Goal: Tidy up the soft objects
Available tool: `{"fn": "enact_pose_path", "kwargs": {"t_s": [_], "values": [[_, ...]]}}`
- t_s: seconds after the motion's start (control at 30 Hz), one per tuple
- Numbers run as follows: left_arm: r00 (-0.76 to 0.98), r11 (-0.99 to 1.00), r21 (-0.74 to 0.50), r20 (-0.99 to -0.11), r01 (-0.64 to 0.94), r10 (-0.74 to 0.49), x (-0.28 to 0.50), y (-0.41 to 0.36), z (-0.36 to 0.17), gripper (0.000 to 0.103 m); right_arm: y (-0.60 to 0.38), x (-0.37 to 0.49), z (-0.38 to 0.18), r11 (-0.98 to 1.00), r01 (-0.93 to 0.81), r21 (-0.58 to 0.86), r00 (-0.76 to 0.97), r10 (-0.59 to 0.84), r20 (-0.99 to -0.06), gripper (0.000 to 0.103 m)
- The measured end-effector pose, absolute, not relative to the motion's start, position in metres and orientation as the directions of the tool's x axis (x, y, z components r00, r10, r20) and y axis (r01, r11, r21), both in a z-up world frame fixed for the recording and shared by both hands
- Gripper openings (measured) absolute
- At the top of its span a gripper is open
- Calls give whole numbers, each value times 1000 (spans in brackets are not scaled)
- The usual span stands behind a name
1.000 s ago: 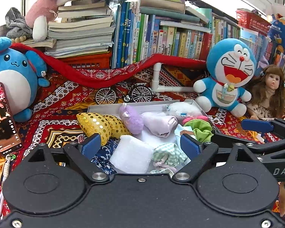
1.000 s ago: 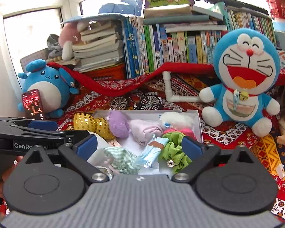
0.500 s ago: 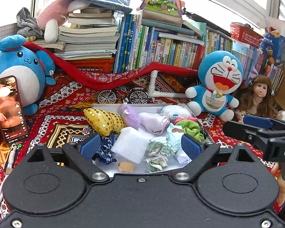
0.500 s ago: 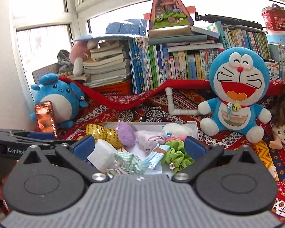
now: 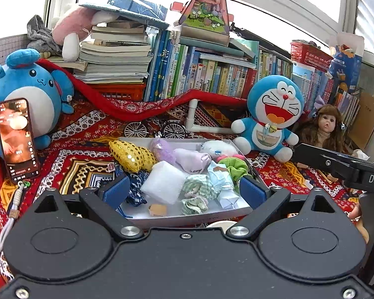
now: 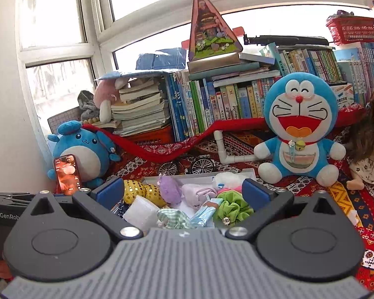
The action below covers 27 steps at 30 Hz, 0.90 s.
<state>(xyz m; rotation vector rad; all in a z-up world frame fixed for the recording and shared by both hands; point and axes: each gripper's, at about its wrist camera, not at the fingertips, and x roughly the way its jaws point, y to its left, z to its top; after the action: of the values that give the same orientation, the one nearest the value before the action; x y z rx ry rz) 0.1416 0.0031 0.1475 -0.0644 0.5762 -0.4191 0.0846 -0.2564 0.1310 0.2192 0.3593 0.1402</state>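
Note:
A shallow white tray [image 5: 187,218] [image 6: 246,172] lies on the patterned cloth, filled with several soft items: a gold sequin pouch [image 5: 131,153] [image 6: 137,191], a purple plush [image 5: 163,148] [image 6: 170,190], a lilac cloth roll [image 5: 192,159] [image 6: 199,194], a white foam block [image 5: 165,184] [image 6: 140,211], a green scrunchie [image 5: 235,165] [image 6: 233,209] and green checked cloths [image 5: 198,186] [image 6: 173,218]. My left gripper [image 5: 184,190] hovers open before the tray's near edge, holding nothing. My right gripper [image 6: 180,190] is open and held back from the tray.
A blue round plush [image 5: 25,92] [image 6: 81,147] with a phone [image 5: 17,137] [image 6: 67,173] leaning on it sits left. A Doraemon plush [image 5: 271,114] [image 6: 299,127] and doll [image 5: 324,129] [image 6: 371,134] sit right. Books [image 5: 199,72] and a toy bicycle [image 5: 154,127] stand behind the tray.
Both grippers have pulled back and risen from the tray, so more of the tray and room shows. Both stayed open and empty; the items in the tray have not moved.

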Motion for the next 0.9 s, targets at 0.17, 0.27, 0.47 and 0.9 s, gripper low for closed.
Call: {"fn": "enact_pose_path", "kwargs": {"t_s": [0.17, 0.27, 0.47, 0.9], "values": [[761, 917, -175, -514, 358, -395, 132, 6, 144, 95, -253, 74, 129, 971, -103, 216, 931, 171, -324, 103], [764, 919, -175, -512, 354, -392, 126, 8, 140, 95, -252, 68, 126, 970, -108, 219, 931, 176, -319, 103], [769, 919, -184, -503, 350, -394, 111, 12, 132, 95, -246, 53, 118, 973, -116, 199, 932, 175, -316, 103], [797, 931, -162, -483, 326, -363, 76, 19, 112, 95, -232, 18, 96, 984, -108, 144, 941, 148, -304, 103]]}}
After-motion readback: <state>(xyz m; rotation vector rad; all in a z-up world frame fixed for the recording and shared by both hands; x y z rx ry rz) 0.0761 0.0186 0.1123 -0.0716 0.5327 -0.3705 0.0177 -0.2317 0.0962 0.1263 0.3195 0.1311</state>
